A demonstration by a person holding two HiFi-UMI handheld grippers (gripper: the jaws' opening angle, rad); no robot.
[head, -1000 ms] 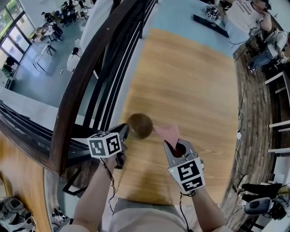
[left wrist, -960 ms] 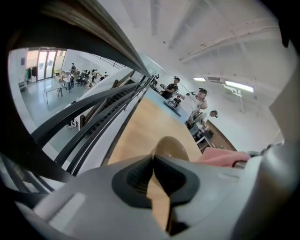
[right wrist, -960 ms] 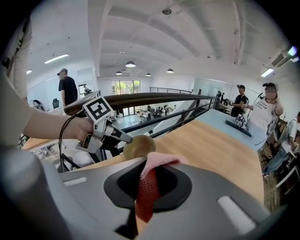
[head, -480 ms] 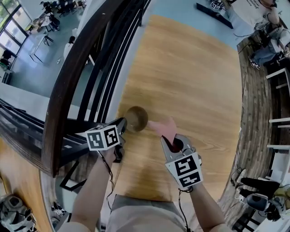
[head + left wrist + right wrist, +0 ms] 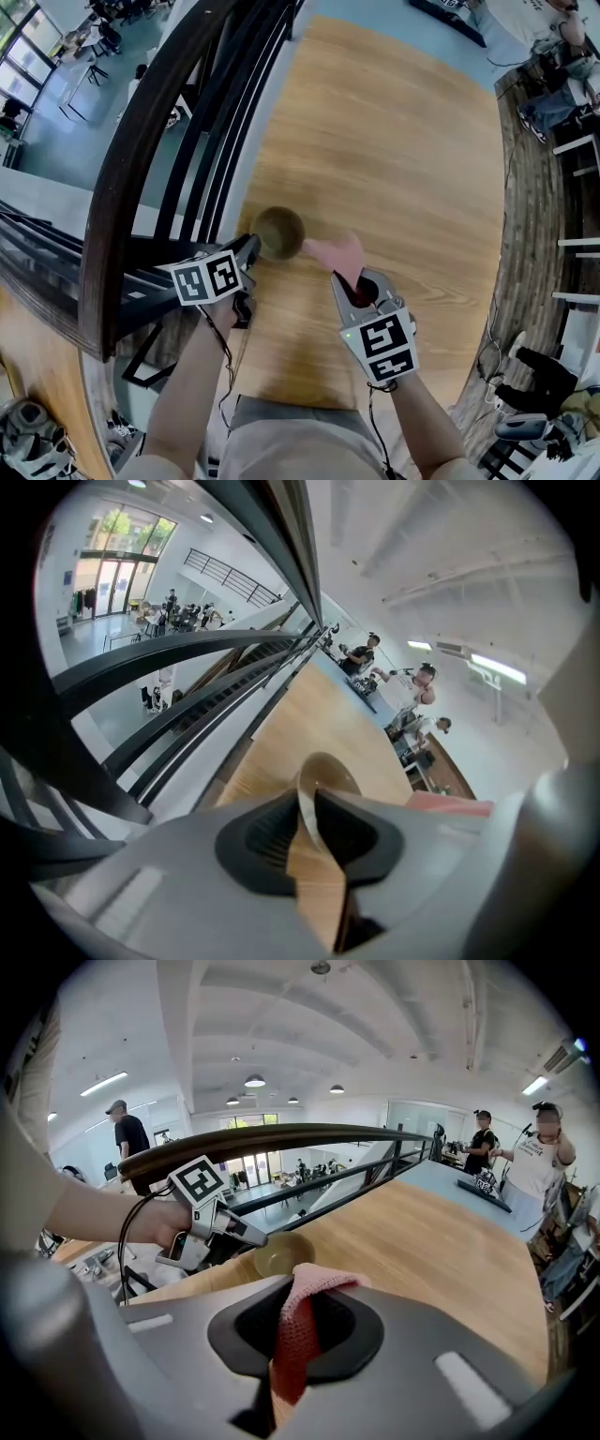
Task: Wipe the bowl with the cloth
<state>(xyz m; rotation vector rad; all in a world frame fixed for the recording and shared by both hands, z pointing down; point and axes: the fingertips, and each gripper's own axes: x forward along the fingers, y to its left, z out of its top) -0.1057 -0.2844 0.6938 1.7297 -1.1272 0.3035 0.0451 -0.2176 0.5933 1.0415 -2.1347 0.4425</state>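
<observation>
A small olive-brown bowl (image 5: 278, 232) sits on the wooden table (image 5: 394, 150) near its left edge. My left gripper (image 5: 253, 247) reaches it from the left. In the left gripper view the bowl's thin rim (image 5: 305, 789) stands between the jaws of the left gripper (image 5: 309, 808). These jaws have just been opening, and the pads no longer press on the rim. Just to the bowl's right, my right gripper (image 5: 352, 281) is shut on a pink cloth (image 5: 333, 253). The cloth (image 5: 314, 1283) bunches out above the jaws of the right gripper (image 5: 295, 1321), with the bowl (image 5: 281, 1252) beyond it.
A dark curved railing (image 5: 141, 159) runs along the table's left side, with a lower floor beyond it. Several people (image 5: 539, 1162) stand by the table's far end. Chairs and cables (image 5: 572, 253) line the floor at the right.
The bowl and both grippers have come down to the table. The left gripper's jaws have parted around the bowl's rim. The right gripper still holds the cloth.
</observation>
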